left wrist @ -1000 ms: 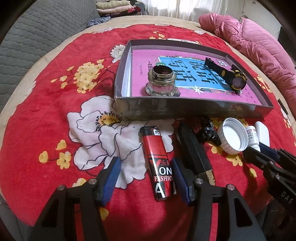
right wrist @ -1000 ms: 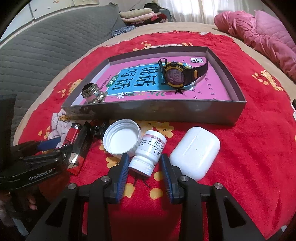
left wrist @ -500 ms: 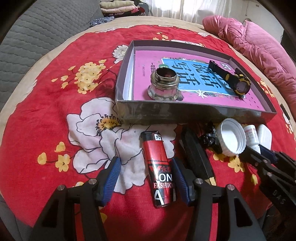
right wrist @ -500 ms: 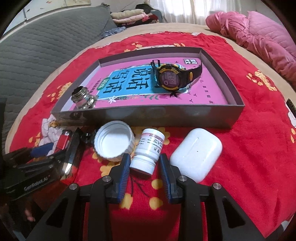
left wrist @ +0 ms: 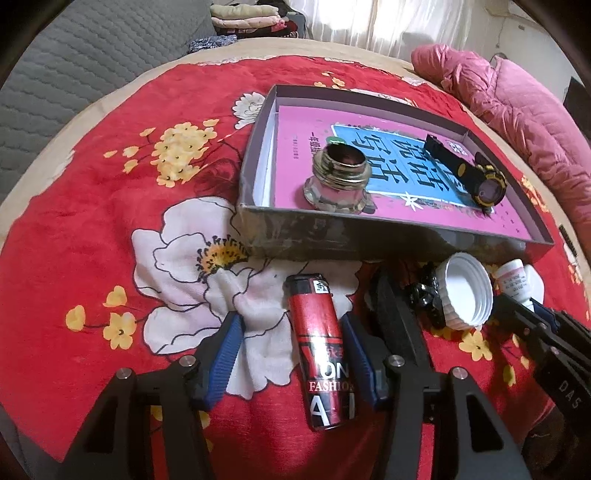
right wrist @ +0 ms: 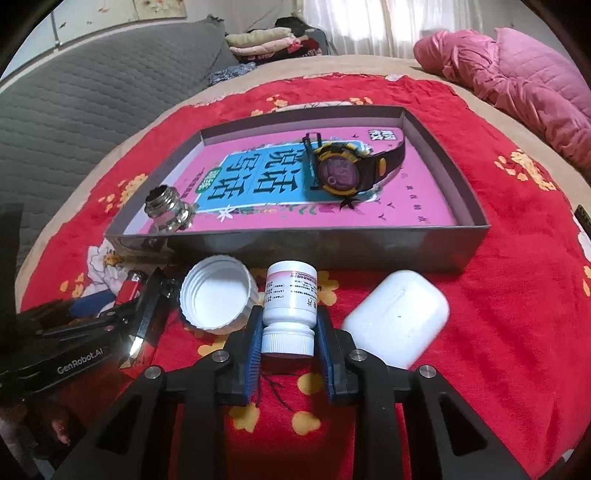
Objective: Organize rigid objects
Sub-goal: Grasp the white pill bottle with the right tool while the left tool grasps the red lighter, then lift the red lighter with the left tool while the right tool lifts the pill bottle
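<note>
1. The right hand-held gripper (right wrist: 288, 328) has closed in since a second ago; its blue pads now clamp the white pill bottle (right wrist: 290, 301), lying on the red floral blanket (right wrist: 517, 295) before the grey box (right wrist: 295, 245).
2. The left hand-held gripper (left wrist: 291, 350) has advanced, jaws apart, straddling the red lighter (left wrist: 325, 350).

I see soft daylight from the curtained window (right wrist: 369, 26) far ahead of both grippers; it blows out white. Fisheye bends the edges, corners go black, and detail is slightly soft.
</note>
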